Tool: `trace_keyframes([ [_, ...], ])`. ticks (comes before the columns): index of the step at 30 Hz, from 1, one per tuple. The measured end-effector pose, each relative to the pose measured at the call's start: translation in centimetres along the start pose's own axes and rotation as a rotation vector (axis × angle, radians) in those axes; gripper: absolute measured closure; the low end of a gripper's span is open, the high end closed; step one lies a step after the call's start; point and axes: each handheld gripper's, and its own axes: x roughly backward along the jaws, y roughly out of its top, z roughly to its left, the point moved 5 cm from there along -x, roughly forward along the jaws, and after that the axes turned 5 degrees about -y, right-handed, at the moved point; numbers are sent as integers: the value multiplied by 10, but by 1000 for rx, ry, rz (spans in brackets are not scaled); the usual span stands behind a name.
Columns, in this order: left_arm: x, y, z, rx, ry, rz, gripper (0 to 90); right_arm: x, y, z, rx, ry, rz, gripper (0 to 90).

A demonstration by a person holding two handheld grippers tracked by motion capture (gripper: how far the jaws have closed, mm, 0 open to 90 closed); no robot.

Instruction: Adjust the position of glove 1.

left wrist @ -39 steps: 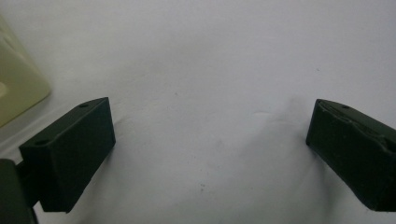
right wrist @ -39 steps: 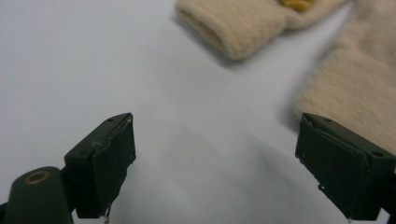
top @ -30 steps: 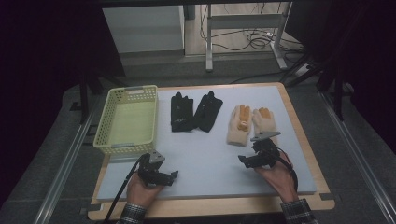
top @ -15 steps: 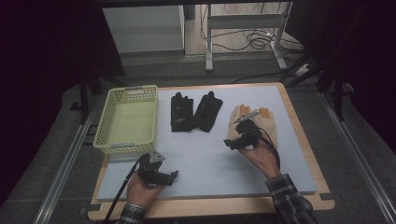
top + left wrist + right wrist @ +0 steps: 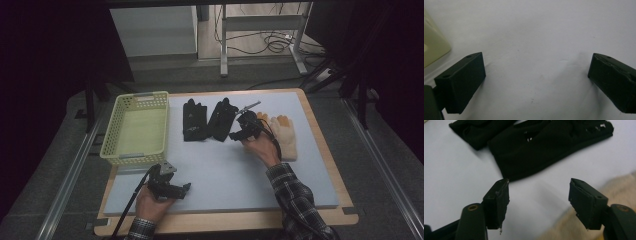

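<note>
1. A pale yellow plastic basket point(image 5: 135, 129) with a perforated wall stands on the tabletop point(image 5: 225, 170), up and to the left of the left gripper point(image 5: 186, 188); nothing can be seen inside it.
2. No brand, label or writing can be read on anything.
3. The right gripper point(image 5: 235, 135) hovers at the cuff end of the right-hand black glove point(image 5: 549, 147). Its jaws stand apart with bare tabletop between them and have just been closing; the left jaw's tip sits at the cuff's edge.
4. A second black glove point(image 5: 194, 121) lies just beyond, cut off at the top edge of the right gripper view.
5. The beige gloves point(image 5: 285, 135) lie to the right of the right jaw, partly hidden by the person's right hand point(image 5: 262, 147).
6. The left gripper's jaws are wide apart over bare tabletop, a basket corner point(image 5: 434, 47) left of them.
</note>
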Motion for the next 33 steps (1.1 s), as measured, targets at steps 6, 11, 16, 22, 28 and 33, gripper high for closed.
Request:
trace_keyframes([
  [6, 0, 0, 0, 2, -1, -1, 16, -15, 16, -3, -17, 8, -12, 387],
  [11, 0, 0, 0, 3, -1, -1, 16, -29, 28, -6, -33, -7, -26, 393],
  [16, 0, 0, 0, 3, -2, -1, 16, -43, 36, -7, -56, -27, -30, 337],
  [22, 0, 0, 0, 2, -2, 0, 16, -65, 42, -5, -95, -59, -22, 227],
  [28, 0, 0, 0, 2, -2, -1, 16, -75, 40, -11, -104, -93, 10, 288],
  [33, 0, 0, 0, 2, -2, -1, 16, -69, 38, -13, -30, -117, 10, 758],
])
